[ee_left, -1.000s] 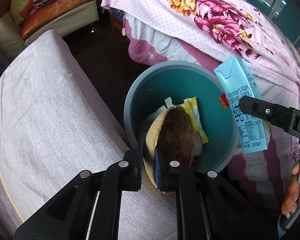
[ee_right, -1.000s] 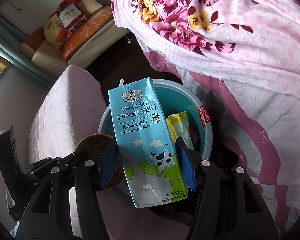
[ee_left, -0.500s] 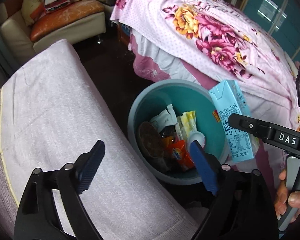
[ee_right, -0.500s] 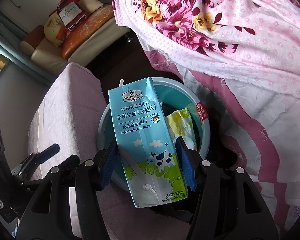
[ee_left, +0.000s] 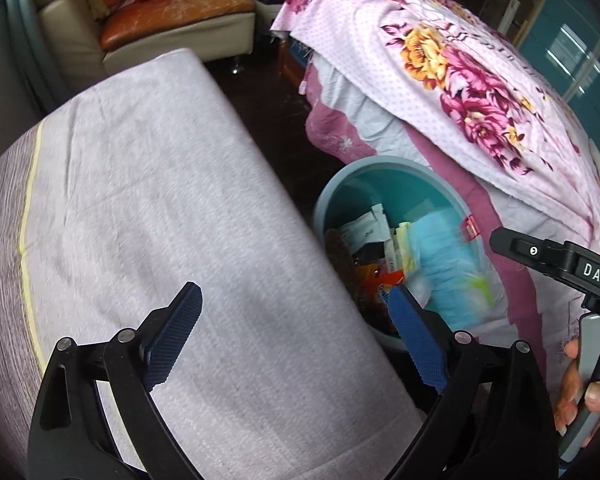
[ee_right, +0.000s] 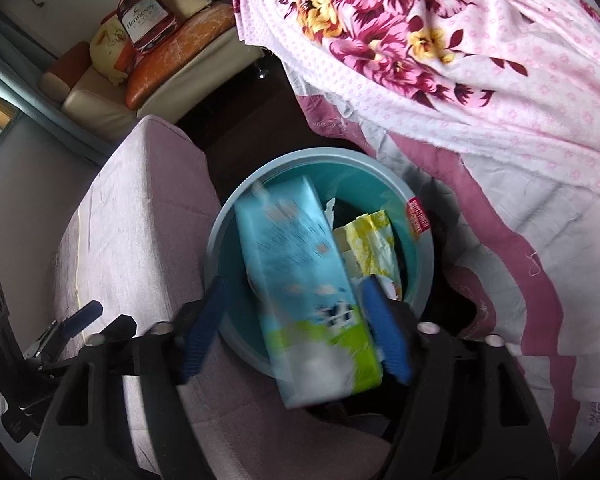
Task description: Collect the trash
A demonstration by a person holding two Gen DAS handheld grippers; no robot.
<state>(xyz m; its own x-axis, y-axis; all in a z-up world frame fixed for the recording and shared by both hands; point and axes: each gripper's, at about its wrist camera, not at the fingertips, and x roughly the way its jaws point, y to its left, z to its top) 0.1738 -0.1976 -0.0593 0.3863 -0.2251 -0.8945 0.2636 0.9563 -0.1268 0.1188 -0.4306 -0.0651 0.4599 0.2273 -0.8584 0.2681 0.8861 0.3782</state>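
A teal round trash bin (ee_left: 340, 188) (ee_right: 420, 264) stands on the floor between a padded bench and a bed. It holds wrappers, a yellow packet (ee_right: 374, 240) and an orange packet (ee_left: 380, 286). A light-blue milk carton (ee_right: 304, 288) is blurred, loose between my right gripper's spread fingers, dropping into the bin; it shows in the left wrist view (ee_left: 444, 268) inside the bin. My right gripper (ee_right: 296, 328) is open above the bin's near rim. My left gripper (ee_left: 296, 328) is open and empty over the bench edge beside the bin.
A pale pink padded bench (ee_left: 160, 220) lies left of the bin. A bed with a floral pink cover (ee_left: 460, 80) is on the right. A cream sofa with an orange cushion (ee_left: 172, 24) stands at the back. Dark floor runs between them.
My right gripper has opened and let go of the milk carton, which is falling into the bin. My left gripper, open since dropping the brown piece, has drawn back over the bench.
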